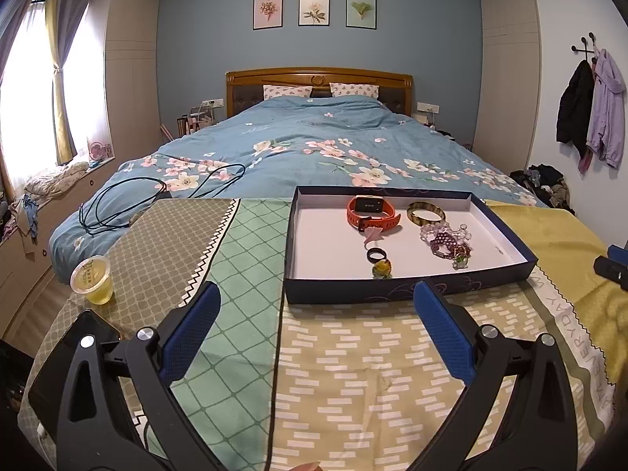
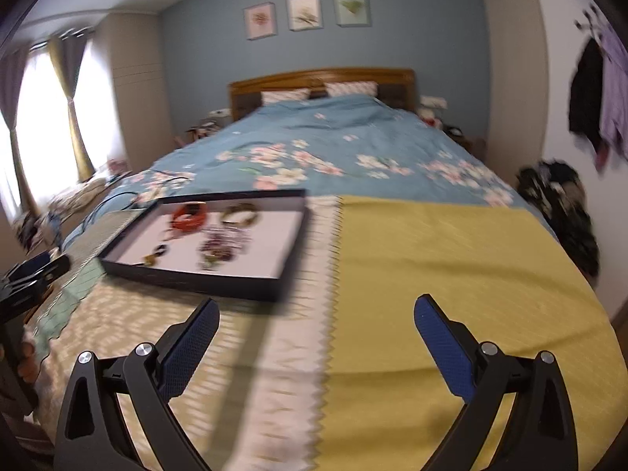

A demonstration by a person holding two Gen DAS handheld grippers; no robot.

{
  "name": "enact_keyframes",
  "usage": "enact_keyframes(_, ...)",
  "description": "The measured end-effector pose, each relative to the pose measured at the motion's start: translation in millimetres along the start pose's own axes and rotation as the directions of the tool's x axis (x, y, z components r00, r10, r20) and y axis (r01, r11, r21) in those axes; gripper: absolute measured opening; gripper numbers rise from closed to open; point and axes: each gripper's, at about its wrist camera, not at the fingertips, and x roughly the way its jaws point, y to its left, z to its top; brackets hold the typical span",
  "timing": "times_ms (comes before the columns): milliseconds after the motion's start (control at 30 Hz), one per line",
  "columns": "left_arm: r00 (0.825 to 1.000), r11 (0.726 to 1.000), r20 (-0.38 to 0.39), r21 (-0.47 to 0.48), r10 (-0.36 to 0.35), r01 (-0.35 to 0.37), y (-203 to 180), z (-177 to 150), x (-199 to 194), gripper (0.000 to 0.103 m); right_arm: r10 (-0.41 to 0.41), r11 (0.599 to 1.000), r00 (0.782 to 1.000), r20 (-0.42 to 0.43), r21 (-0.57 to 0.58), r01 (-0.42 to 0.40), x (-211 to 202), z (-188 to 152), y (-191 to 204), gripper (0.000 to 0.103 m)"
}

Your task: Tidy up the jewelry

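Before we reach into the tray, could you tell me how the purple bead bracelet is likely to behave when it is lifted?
The bead bracelet lies in a loose tangle, so it will probably droop. Its round beads look glossy, so they may slip between the pads. It touches a small green charm, which might drag along.

Patchwork cloth (image 1: pixel 353 373) covers the table, with a yellow panel (image 2: pixel 451 274) along its right side. A cup (image 1: pixel 92 279) of yellowish drink sits near the left edge, and a dark phone (image 1: pixel 74 357) lies at the near-left corner. Behind it there's a bed (image 1: pixel 314 145) with a floral blue duvet, and a black cable (image 1: pixel 157 192) loops over its near-left part. Three flower prints (image 1: pixel 314 10) hang above the headboard, jackets (image 1: pixel 592 106) on the right wall.
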Motion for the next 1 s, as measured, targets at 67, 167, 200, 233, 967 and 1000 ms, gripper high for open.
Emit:
enact_keyframes(67,1.0,1.0,0.001,0.0,-0.003,0.003,-2,-1,-2,0.097,0.044,0.999,0.999,0.009,0.001,-0.044,0,0,11,0.096)
enact_keyframes(167,1.0,1.0,0.0,0.003,-0.008,0.008,-5,-2,-3,0.097,0.079,0.997,0.996,0.03,0.0,-0.079,-1,-2,29,0.096)
enact_keyframes(200,1.0,1.0,0.001,0.002,-0.011,0.011,-6,-2,-4,0.097,0.079,0.997,0.996,0.047,-0.007,-0.079,-3,-2,36,0.096)
enact_keyframes(233,1.0,1.0,0.002,0.002,-0.014,0.014,-7,-2,-4,0.097,0.078,0.997,0.995,0.063,-0.012,-0.078,-7,-4,42,0.096)
enact_keyframes(967,1.0,0.999,0.006,-0.033,-0.003,0.003,-12,-9,-12,0.097,0.114,0.988,0.978,0.176,-0.12,-0.094,-20,-11,105,0.096)
enact_keyframes(1000,1.0,0.999,0.004,-0.032,-0.007,0.007,-13,-9,-12,0.097,0.114,0.988,0.978,0.176,-0.121,-0.093,-20,-12,106,0.096)
